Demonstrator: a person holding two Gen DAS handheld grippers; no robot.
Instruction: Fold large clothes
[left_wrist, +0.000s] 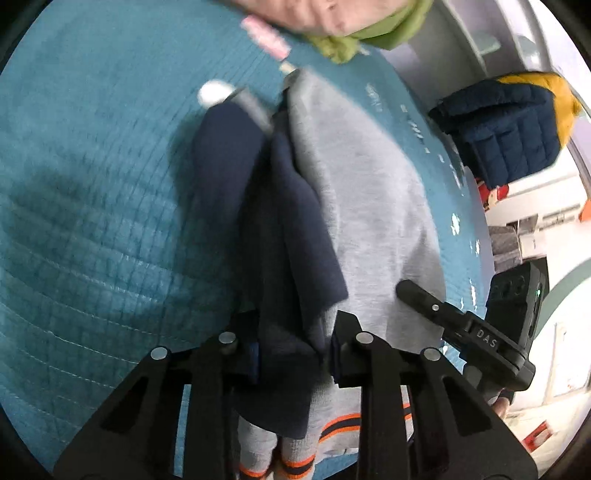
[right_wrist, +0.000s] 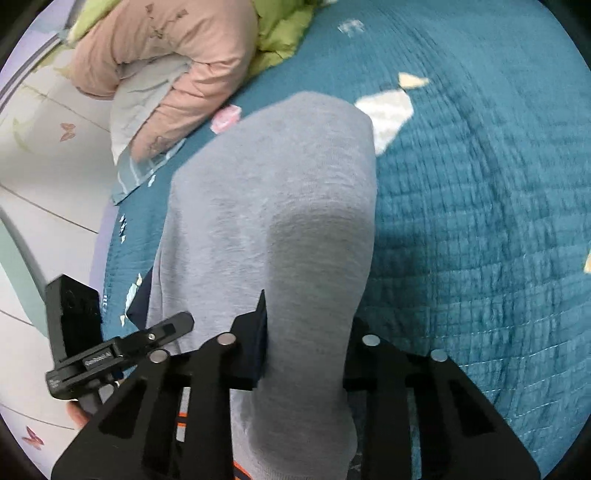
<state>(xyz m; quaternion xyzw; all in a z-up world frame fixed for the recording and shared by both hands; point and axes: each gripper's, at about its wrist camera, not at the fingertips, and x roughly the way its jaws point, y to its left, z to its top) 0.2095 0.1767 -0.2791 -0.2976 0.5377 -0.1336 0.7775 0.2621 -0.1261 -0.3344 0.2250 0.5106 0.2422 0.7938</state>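
Both tongs (left_wrist: 293, 350) (right_wrist: 303, 354) clamp a grey garment (left_wrist: 369, 192) with navy sleeves, bunched lengthwise.

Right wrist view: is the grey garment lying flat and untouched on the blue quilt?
No: the right gripper is clamped on a bunched fold of the grey garment, lifting it over the blue quilt.

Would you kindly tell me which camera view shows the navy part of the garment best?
The left wrist view: there the navy part of the grey garment runs as long folds from the left gripper up the bed. The right wrist view shows only a navy sliver at the grey fabric's left edge, near the right gripper.
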